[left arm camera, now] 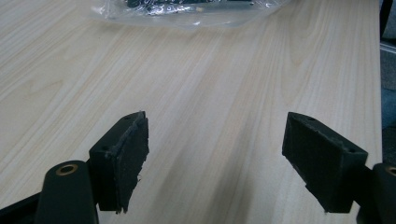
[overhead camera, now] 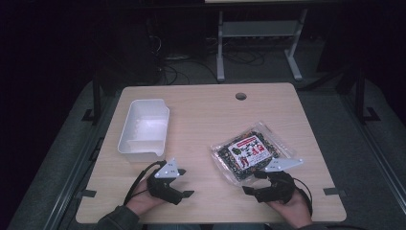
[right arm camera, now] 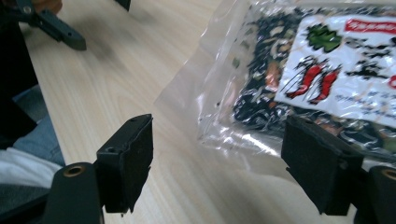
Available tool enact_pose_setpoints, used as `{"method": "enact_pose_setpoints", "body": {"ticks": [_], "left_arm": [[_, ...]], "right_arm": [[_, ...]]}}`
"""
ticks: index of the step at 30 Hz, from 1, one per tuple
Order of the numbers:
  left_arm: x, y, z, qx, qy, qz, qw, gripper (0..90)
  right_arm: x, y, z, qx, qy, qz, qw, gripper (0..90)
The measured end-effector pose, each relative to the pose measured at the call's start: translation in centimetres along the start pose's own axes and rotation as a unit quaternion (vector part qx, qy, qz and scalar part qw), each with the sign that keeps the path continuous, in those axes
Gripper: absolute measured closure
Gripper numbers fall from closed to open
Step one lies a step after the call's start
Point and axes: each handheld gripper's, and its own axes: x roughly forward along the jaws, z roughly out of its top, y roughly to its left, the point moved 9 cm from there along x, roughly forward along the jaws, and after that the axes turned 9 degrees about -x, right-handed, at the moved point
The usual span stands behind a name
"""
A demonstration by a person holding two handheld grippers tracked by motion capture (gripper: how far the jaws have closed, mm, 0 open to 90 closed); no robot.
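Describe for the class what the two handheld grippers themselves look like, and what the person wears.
Both the left gripper and right gripper are black, each topped by a grey three-cornered plate and trailing a black cable. Their jaws are blocky with flat, worn pads. A dark sleeve covers the left forearm.

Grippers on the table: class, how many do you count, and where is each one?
2. The left gripper is near the front edge below the white bin; the right gripper is at the snack bag.
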Motion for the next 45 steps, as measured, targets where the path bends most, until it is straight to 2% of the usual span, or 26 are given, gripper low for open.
{"method": "enact_pose_setpoints", "body": {"ticks": [5, 8, 12, 16, 18, 19, 20, 21, 22, 23, 24, 26, 27, 28, 29, 32, 33, 34, 36, 39, 42, 45], "left_arm": [[0.4, 0.1, -0.1, 0.000, 0.005, -0.004, 1.0000, 22.1], [0.5, 0.1, -0.1, 0.003, 0.008, -0.004, 1.0000, 22.1], [0.5, -0.1, -0.1, 0.004, 0.008, -0.003, 1.0000, 22.1], [0.5, -0.1, -0.1, 0.010, 0.010, -0.002, 0.9999, 22.2], [0.6, -0.1, -0.1, 0.008, 0.010, -0.002, 0.9999, 22.2], [0.6, -0.1, -0.1, 0.007, 0.009, -0.002, 0.9999, 22.3], [0.7, 0.0, -0.1, 0.008, 0.010, -0.003, 0.9999, 22.3], [0.7, 0.0, -0.1, 0.007, 0.010, -0.003, 0.9999, 22.3], [0.7, 0.0, -0.1, 0.007, 0.010, -0.003, 0.9999, 22.3], [0.7, -0.1, -0.1, 0.006, 0.010, -0.004, 0.9999, 22.3], [0.7, -0.1, -0.1, 0.006, 0.010, -0.004, 0.9999, 22.3], [0.7, -0.1, -0.1, 0.008, 0.011, -0.003, 0.9999, 22.3], [0.7, -0.2, -0.1, 0.009, 0.013, -0.004, 0.9999, 22.3], [0.8, -0.2, -0.1, 0.010, 0.014, -0.004, 0.9998, 22.3], [0.8, -0.2, -0.1, 0.010, 0.014, -0.004, 0.9998, 22.3], [0.8, -0.2, -0.2, 0.011, 0.015, -0.004, 0.9998, 22.3], [0.7, -0.2, -0.1, 0.010, 0.014, -0.004, 0.9998, 22.3], [0.7, -0.2, -0.1, 0.010, 0.014, -0.004, 0.9998, 22.3], [0.7, -0.2, -0.1, 0.009, 0.013, -0.004, 0.9999, 22.3], [0.7, -0.2, -0.1, 0.010, 0.013, -0.004, 0.9999, 22.3], [0.6, -0.2, -0.1, 0.010, 0.012, -0.005, 0.9999, 22.3], [0.5, -0.2, -0.1, 0.010, 0.012, -0.005, 0.9999, 22.3]], "right_arm": [[-0.2, -1.3, 0.6, 0.012, -0.004, -0.007, 0.9999, 23.9], [-0.7, -3.1, 1.4, 0.028, -0.012, -0.027, 0.9992, 23.1], [-1.4, -4.1, 1.7, 0.033, -0.019, -0.044, 0.9983, 23.1], [-2.8, -6.5, 2.4, 0.049, -0.033, -0.071, 0.9957, 23.3], [-3.4, -8.1, 2.5, 0.069, -0.038, -0.083, 0.9934, 23.3], [-3.8, -9.4, 2.4, 0.082, -0.040, -0.097, 0.9911, 23.4], [-3.8, -9.4, 2.4, 0.082, -0.040, -0.097, 0.9911, 23.4], [-4.1, -10.0, 2.3, 0.090, -0.043, -0.100, 0.9900, 23.5], [-4.7, -11.5, 2.0, 0.099, -0.039, -0.121, 0.9869, 23.9], [-4.9, -12.0, 2.0, 0.104, -0.044, -0.127, 0.9855, 25.0], [-4.9, -12.0, 2.0, 0.104, -0.044, -0.127, 0.9855, 25.0], [-5.6, -13.1, 1.7, 0.117, -0.048, -0.140, 0.9820, 25.7], [-6.2, -14.2, 1.3, 0.129, -0.048, -0.155, 0.9784, 27.1], [-6.5, -14.7, 1.0, 0.136, -0.047, -0.160, 0.9766, 27.6], [-6.5, -14.7, 1.0, 0.136, -0.047, -0.160, 0.9766, 27.6], [-7.3, -15.9, -0.2, 0.160, -0.040, -0.175, 0.9706, 28.7], [-7.6, -16.4, -1.2, 0.173, -0.028, -0.182, 0.9676, 29.0], [-7.6, -16.4, -1.2, 0.173, -0.028, -0.182, 0.9676, 29.0], [-7.9, -16.9, -2.6, 0.188, -0.017, -0.190, 0.9635, 30.1], [-7.9, -17.0, -3.4, 0.195, -0.006, -0.192, 0.9619, 30.5], [-7.7, -17.0, -4.5, 0.215, 0.000, -0.181, 0.9597, 31.4], [-7.3, -16.8, -5.1, 0.225, 0.008, -0.170, 0.9593, 34.0]]}}
